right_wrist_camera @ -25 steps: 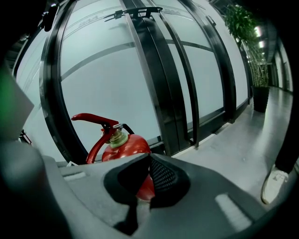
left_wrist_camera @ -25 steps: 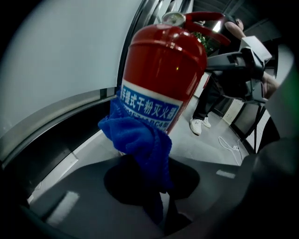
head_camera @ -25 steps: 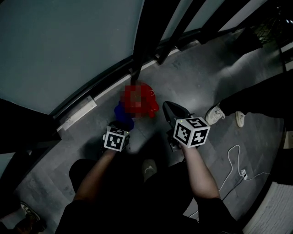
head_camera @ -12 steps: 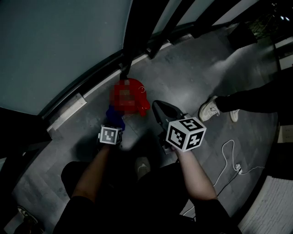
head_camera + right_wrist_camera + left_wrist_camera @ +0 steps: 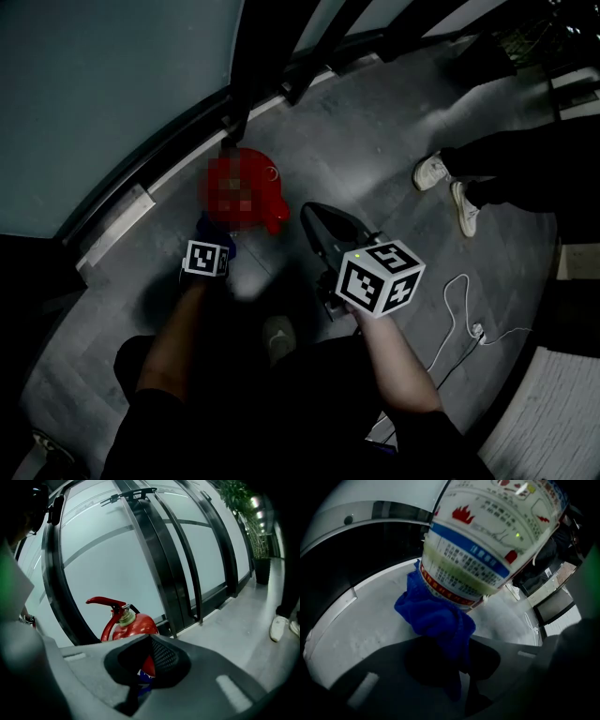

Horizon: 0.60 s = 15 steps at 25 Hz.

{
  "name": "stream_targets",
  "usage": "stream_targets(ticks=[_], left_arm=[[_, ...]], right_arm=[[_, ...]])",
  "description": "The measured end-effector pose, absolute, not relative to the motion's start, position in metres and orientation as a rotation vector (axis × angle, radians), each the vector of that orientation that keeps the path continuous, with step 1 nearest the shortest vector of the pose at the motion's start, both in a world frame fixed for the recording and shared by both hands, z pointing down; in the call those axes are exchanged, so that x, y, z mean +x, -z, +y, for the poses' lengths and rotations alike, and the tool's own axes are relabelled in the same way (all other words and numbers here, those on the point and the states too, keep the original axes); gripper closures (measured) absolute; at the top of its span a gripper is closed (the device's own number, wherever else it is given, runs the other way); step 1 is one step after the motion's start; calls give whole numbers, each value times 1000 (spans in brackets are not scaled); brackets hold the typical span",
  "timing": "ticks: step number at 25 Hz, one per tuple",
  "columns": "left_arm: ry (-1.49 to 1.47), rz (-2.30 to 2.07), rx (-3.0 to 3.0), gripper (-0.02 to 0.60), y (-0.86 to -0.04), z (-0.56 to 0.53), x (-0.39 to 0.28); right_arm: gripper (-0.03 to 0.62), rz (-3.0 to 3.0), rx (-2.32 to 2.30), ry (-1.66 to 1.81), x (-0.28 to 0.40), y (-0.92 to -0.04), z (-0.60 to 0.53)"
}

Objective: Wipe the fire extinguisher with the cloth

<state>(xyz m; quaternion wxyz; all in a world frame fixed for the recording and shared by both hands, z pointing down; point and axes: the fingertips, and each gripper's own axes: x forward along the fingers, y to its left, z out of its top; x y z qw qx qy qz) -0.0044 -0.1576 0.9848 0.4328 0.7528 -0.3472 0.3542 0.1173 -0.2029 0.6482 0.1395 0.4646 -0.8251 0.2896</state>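
Note:
The red fire extinguisher (image 5: 272,202) stands on the grey floor by the glass wall, its top partly under a mosaic patch. In the left gripper view its printed label (image 5: 487,541) fills the top of the frame. A blue cloth (image 5: 436,616) is pressed against the lower body, and my left gripper (image 5: 454,667) is shut on it. In the head view the left gripper (image 5: 214,236) sits just left of the extinguisher. My right gripper (image 5: 314,214) hovers to the extinguisher's right, jaws together and holding nothing. The right gripper view shows the extinguisher (image 5: 133,623) with its red handle behind the right gripper (image 5: 150,638).
A glass wall with black frames (image 5: 253,56) runs behind the extinguisher. Another person's legs and white shoes (image 5: 433,172) stand at the right. A white cable (image 5: 459,305) lies on the floor near my right arm. My own shoe (image 5: 278,336) is below. A potted plant (image 5: 258,531) stands far right.
The head view has drifted, so everything sits further left and higher. My left gripper with the cloth has closed in a little on the extinguisher. The other person's feet have shifted.

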Motion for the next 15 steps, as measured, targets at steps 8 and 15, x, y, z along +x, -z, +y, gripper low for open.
stream_targets(ticks=[8, 15], left_arm=[[-896, -809, 1890, 505, -978, -141, -12], [-831, -853, 2031, 505, -921, -148, -29]], right_arm=[[591, -2360, 1368, -811, 123, -649, -209], [591, -2316, 1451, -825, 135, -653, -221]])
